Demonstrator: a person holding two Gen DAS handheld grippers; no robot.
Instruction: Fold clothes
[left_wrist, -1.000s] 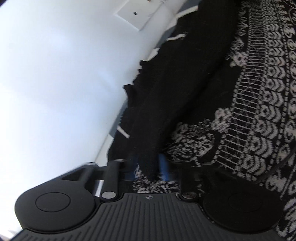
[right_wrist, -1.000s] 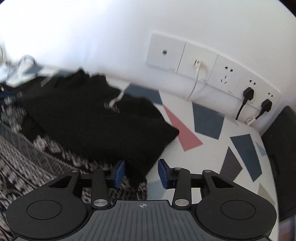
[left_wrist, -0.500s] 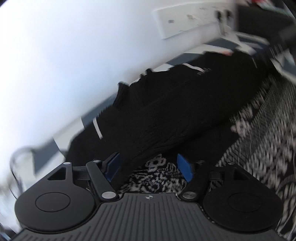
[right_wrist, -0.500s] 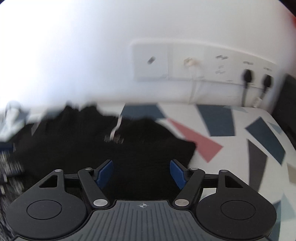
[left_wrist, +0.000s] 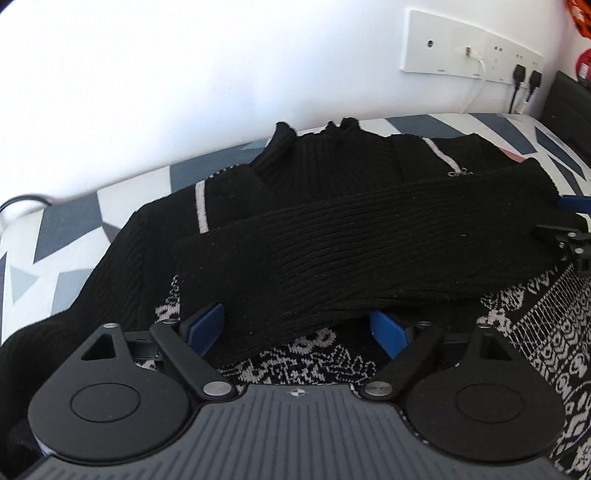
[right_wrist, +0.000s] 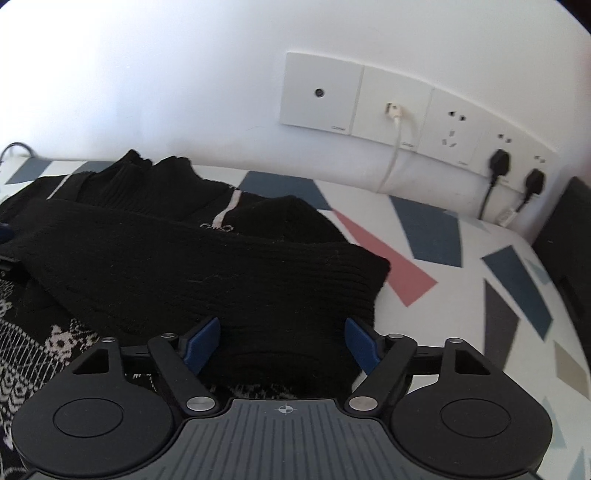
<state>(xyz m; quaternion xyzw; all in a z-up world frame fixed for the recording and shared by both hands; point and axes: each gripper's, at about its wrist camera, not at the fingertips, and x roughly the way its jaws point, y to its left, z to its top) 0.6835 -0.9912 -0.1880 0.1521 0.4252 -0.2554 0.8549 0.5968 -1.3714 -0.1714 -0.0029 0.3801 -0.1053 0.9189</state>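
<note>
A black knit sweater (left_wrist: 332, 192) with a white patterned body lies on the bed, collar toward the wall. A black ribbed sleeve (left_wrist: 369, 258) is folded across its chest. My left gripper (left_wrist: 297, 328) is open, its blue pads wide apart on either side of the sleeve's near end. In the right wrist view the same sweater (right_wrist: 155, 206) shows, and its sleeve (right_wrist: 221, 280) runs toward me. My right gripper (right_wrist: 284, 345) is open, its pads standing either side of the sleeve's cuff end. The right gripper's fingers (left_wrist: 569, 225) also show at the right edge of the left wrist view.
The bed sheet (right_wrist: 461, 288) is white with grey, blue and red geometric patches. A white wall behind carries a socket panel (right_wrist: 406, 114) with a white cable and two black plugs. A dark headboard-like object (right_wrist: 565, 229) stands at the far right.
Both grippers have opened and let go of the sleeve, which now lies across the sweater. The left wrist view has swung level toward the wall.
</note>
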